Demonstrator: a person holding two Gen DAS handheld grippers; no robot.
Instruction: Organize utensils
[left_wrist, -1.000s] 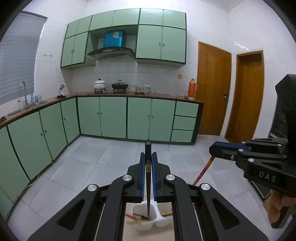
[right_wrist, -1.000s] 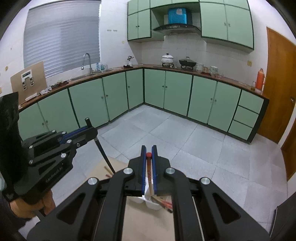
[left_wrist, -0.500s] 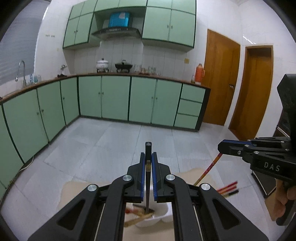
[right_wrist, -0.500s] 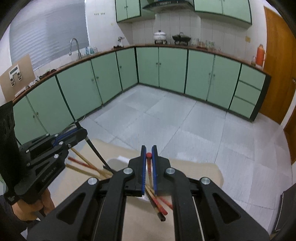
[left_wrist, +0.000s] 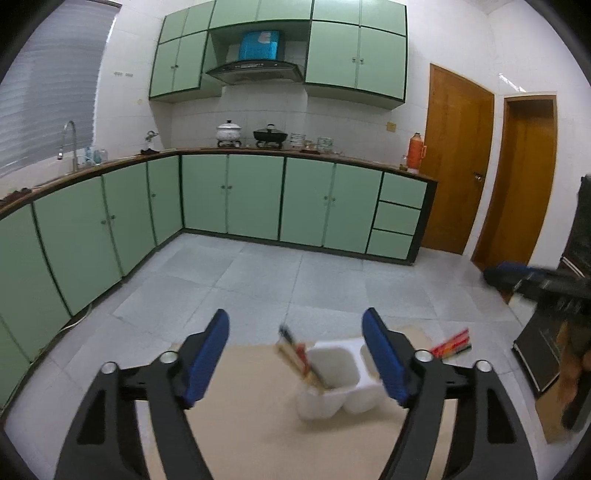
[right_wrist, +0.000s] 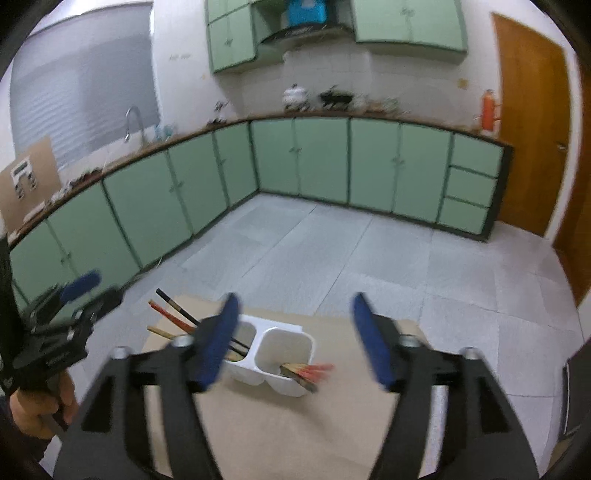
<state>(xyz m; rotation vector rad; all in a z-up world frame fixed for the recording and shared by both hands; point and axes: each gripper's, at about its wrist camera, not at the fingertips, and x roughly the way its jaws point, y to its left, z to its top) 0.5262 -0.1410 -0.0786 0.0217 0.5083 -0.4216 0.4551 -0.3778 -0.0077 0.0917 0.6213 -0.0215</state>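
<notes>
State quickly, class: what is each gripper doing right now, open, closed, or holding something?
Left gripper: open, holding nothing.
Right gripper: open, holding nothing.

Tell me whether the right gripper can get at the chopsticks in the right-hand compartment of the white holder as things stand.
Probably yes. The right gripper is open, and the chopsticks lean out over the rim of the white holder just ahead, between its fingers. Nothing lies between them; the left gripper is off to the side.

a home kitchen: green cabinets (left_wrist: 255, 195), a range hood (left_wrist: 255, 70), pots (left_wrist: 229, 131) on the counter, a sink faucet (left_wrist: 68, 140).
</notes>
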